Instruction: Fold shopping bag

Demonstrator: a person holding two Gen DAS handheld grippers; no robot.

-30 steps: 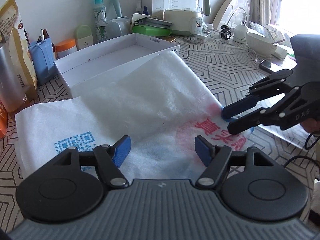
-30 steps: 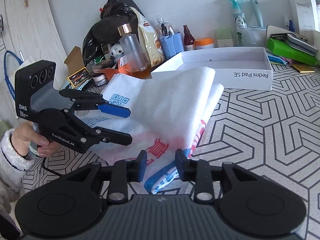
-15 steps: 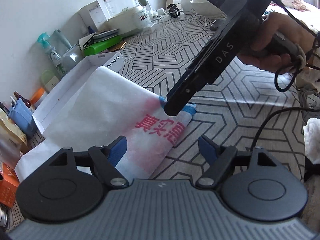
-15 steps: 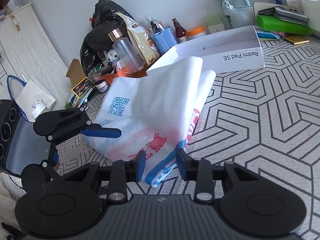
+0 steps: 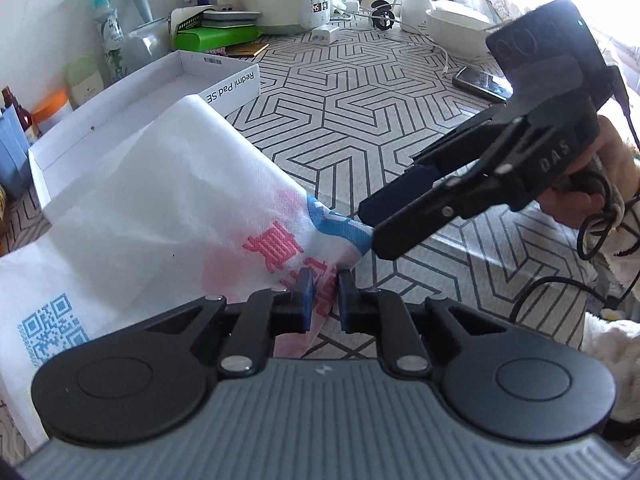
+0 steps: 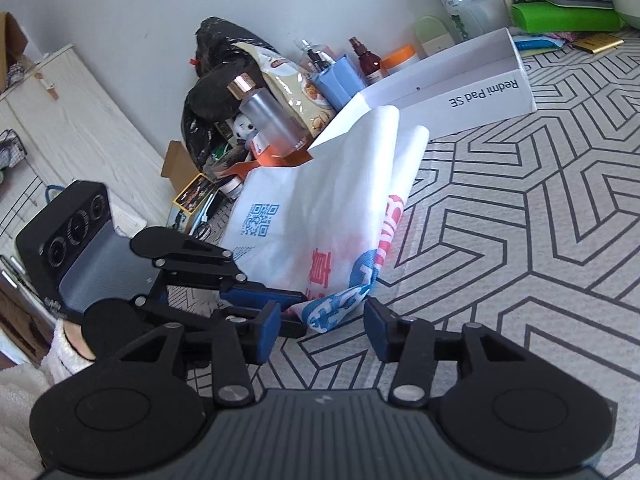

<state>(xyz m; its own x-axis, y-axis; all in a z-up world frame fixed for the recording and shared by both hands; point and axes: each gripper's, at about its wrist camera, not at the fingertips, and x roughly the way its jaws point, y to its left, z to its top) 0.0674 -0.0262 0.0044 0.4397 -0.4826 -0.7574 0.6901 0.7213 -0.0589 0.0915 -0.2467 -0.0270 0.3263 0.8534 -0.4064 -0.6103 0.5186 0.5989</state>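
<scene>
The white shopping bag (image 5: 152, 208), with red characters, a blue band and a blue QR code, lies partly folded on the patterned table and over a white box. My left gripper (image 5: 323, 298) is shut on the bag's near corner. In the right wrist view the bag (image 6: 320, 208) rises from that pinched corner. My right gripper (image 6: 322, 330) is open, its jaws wide on either side of the blue-banded corner, just short of it. It also shows in the left wrist view (image 5: 370, 226), at the bag's blue edge.
A white Redmi Pad SE box (image 5: 224, 80) sits behind the bag. Bottles, snack bags and a black bag (image 6: 224, 80) crowd the left wall. A kettle base (image 5: 288, 4), green case (image 5: 216, 36), a bowl and phone (image 5: 482, 82) lie at the back right.
My left gripper has closed on the bag's near corner, which was open before. My right gripper has opened and let go of the blue edge, and the corner is lifted.
</scene>
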